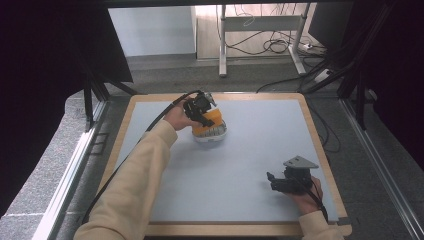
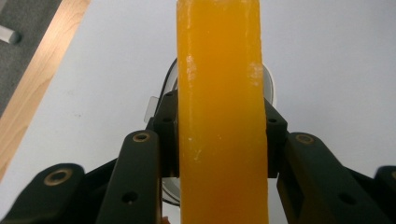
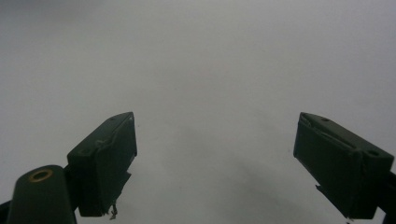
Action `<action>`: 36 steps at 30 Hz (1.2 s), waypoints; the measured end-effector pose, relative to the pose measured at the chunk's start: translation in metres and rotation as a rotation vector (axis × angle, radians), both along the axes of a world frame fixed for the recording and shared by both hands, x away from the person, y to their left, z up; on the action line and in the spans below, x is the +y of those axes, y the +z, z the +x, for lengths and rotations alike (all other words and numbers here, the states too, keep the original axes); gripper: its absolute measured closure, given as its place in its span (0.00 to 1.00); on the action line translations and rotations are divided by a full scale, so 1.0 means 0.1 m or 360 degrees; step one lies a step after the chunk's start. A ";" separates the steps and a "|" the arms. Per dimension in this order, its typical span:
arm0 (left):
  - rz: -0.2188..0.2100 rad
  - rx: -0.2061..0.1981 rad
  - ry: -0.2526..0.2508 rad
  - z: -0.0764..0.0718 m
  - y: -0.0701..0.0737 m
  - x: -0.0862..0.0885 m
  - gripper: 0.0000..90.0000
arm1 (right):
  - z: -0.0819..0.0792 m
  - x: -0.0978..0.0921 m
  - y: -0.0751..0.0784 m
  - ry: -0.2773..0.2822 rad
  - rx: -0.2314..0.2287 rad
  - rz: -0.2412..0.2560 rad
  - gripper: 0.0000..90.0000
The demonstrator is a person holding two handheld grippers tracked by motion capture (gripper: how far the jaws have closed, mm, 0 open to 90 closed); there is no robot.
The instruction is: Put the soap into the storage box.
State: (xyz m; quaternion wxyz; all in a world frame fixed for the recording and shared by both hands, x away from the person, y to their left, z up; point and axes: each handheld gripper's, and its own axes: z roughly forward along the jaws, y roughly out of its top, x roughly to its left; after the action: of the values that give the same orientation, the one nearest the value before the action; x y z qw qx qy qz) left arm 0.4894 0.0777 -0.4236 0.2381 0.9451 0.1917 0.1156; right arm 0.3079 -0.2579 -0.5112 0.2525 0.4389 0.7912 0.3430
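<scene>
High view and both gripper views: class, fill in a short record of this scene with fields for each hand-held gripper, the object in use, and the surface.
Left hand-held gripper: shut on the orange block, toward the far left part of the table
Orange block: clamped on both sides between the black jaws, above a white object
White object: under the block, resting on the table; what it is cannot be told
Right hand-held gripper: open, holds nothing, low over the near right part of the table
Table: pale blue top with a wooden rim
</scene>
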 end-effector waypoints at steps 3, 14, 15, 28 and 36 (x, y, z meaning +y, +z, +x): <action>-0.0011 0.0001 -0.0033 0.03 -0.02 -0.02 0.69 | 0.00 0.00 0.00 0.0000 -0.0001 0.0000 0.15; 0.0059 0.0013 -0.0122 0.16 -0.11 -0.06 0.69 | 0.00 -0.04 0.00 -0.0015 0.0002 -0.0002 0.15; 0.0055 0.0017 -0.0132 0.16 -0.12 -0.06 0.69 | 0.00 -0.04 0.00 -0.0018 0.0002 0.0001 0.15; 0.0090 0.0067 -0.0177 0.22 -0.29 -0.11 0.69 | 0.00 -0.03 -0.01 -0.0011 0.0000 -0.0004 0.15; -0.0017 0.0003 -0.0137 0.21 -0.17 -0.09 0.62 | 0.00 -0.03 -0.01 -0.0007 0.0004 0.0000 0.15</action>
State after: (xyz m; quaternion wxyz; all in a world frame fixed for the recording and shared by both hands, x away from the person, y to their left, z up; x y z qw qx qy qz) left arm 0.5105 0.0688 -0.4405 0.2476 0.9513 0.1517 0.1034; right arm 0.3080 -0.2608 -0.5121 0.2523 0.4412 0.7905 0.3418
